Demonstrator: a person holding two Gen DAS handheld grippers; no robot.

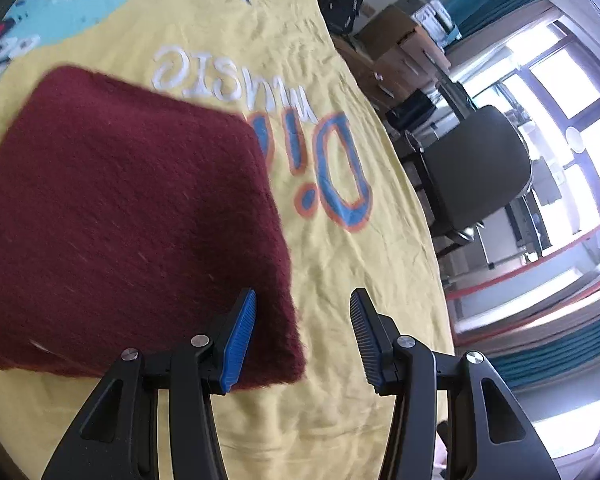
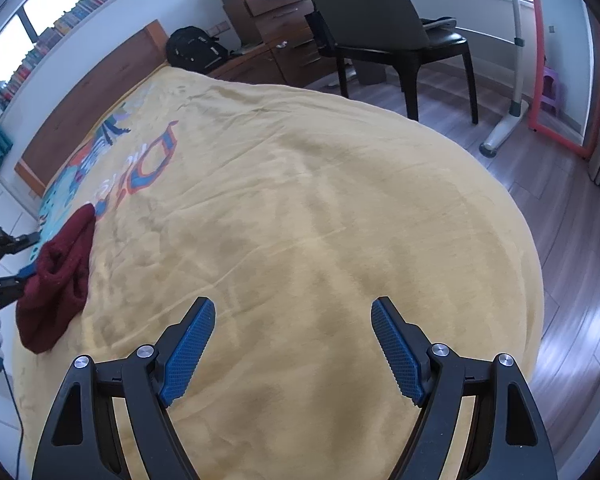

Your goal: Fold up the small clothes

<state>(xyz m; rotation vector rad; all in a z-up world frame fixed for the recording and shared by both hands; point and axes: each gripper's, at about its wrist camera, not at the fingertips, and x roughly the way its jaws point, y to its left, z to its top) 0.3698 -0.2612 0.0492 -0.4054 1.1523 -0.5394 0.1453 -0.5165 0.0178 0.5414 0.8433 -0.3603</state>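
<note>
A folded dark red knit garment [image 1: 132,216] lies on the yellow printed bedspread [image 1: 340,264]. My left gripper [image 1: 302,304] is open just above the garment's near right corner, its left pad over the cloth, holding nothing. In the right wrist view the same garment [image 2: 58,280] lies bunched at the bed's left edge, with the left gripper beside it at the frame's left edge. My right gripper [image 2: 292,312] is open and empty, over bare yellow bedspread [image 2: 320,220] well to the right of the garment.
A dark chair [image 2: 372,20] stands past the far side of the bed, with wooden drawers [image 2: 276,12] and a black backpack [image 2: 194,50] near the headboard [image 2: 88,108]. Wood floor [image 2: 572,300] lies to the right of the bed.
</note>
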